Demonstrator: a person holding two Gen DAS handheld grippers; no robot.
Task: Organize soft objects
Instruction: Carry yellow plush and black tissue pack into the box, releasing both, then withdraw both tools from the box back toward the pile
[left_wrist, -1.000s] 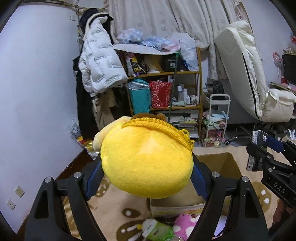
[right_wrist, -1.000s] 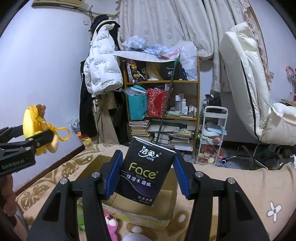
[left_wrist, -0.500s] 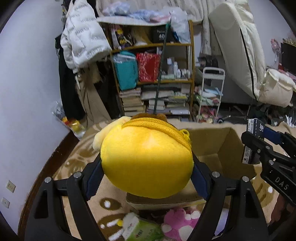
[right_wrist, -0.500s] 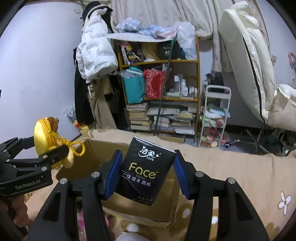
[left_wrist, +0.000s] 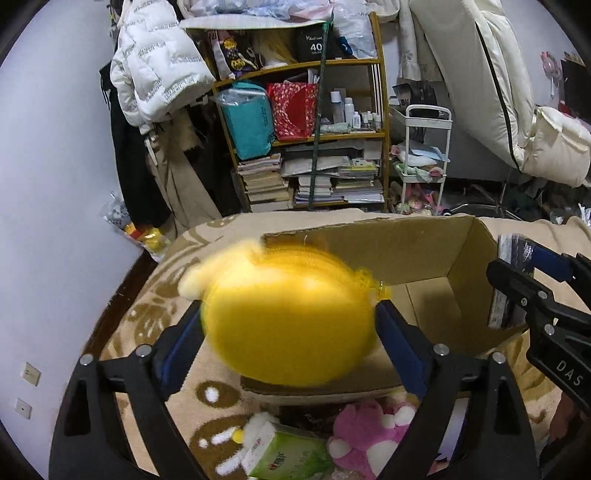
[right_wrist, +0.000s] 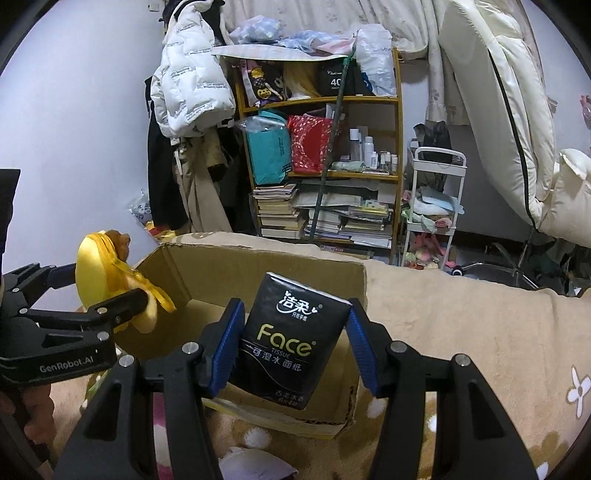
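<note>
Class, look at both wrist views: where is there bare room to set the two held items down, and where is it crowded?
Free: the cardboard box floor, bare between its walls, and the blanket right of it. Crowded: before the box's near wall, the pink plush and green tissue pack.

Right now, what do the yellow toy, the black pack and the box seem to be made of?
Yellow toy: plush fabric, matte and fuzzy; motion blur hides the details.
Black pack: probably thin glossy plastic film around soft paper tissues; the print says "Face tissue" and the surface reflects light.
Box: brown corrugated cardboard, matte, with rough, torn flap edges.
</note>
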